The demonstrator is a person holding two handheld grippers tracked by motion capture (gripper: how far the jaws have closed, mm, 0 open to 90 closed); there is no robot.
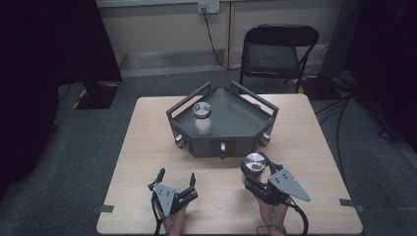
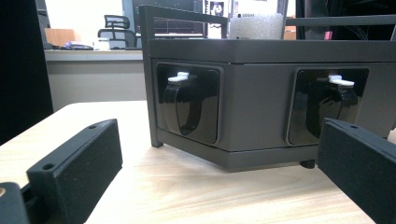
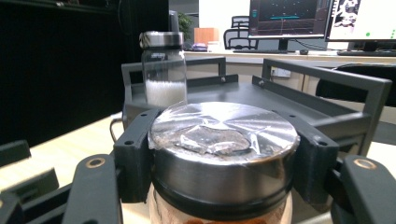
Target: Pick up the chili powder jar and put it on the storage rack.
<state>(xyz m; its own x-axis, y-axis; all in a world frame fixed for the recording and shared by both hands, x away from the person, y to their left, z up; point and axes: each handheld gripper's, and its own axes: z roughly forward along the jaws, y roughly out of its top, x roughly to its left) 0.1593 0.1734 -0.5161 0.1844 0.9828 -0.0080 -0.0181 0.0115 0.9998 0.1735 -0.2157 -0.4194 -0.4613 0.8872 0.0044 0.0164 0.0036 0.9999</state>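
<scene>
Black grippers (image 1: pixel 175 183) – grey triangular plates, black cables, screws

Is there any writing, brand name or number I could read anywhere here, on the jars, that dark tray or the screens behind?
None is readable.
Monitors: coloured lines and shapes, too blurred.
Jar held in the right gripper, jar on the tray: no label shows.

Steel-lidded jar (image 1: pixel 255 163) held upright near the tray (image 1: pixel 236 129); second jar (image 1: pixel 202 117) stands inside.
</scene>
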